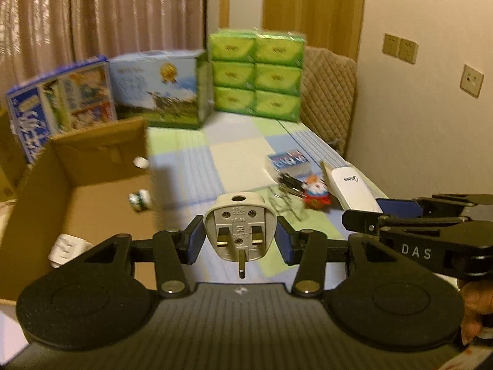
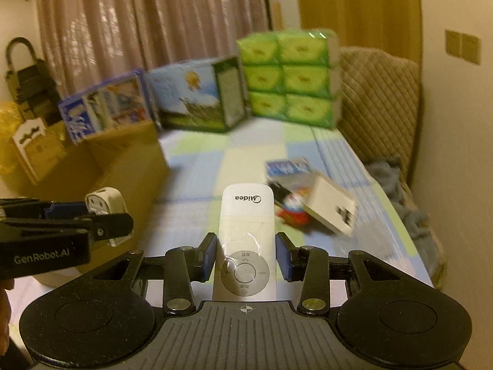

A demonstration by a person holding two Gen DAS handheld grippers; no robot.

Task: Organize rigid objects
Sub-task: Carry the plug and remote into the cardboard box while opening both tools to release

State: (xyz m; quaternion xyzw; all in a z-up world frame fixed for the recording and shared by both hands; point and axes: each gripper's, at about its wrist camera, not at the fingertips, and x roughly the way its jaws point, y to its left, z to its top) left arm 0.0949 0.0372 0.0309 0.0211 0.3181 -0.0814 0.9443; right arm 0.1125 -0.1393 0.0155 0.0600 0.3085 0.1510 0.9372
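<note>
Left gripper point(image 1: 239, 240) clamps grey three-pin plug point(image 1: 239, 226) — right gripper point(image 2: 245, 257) glossy white remote point(image 2: 245, 231).

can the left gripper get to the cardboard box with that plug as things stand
Probably yes. The left gripper holds the grey plug right beside the open cardboard box, whose top is uncovered. Nothing stands between them; the right gripper, holding the white remote, is off to the other side.
</note>
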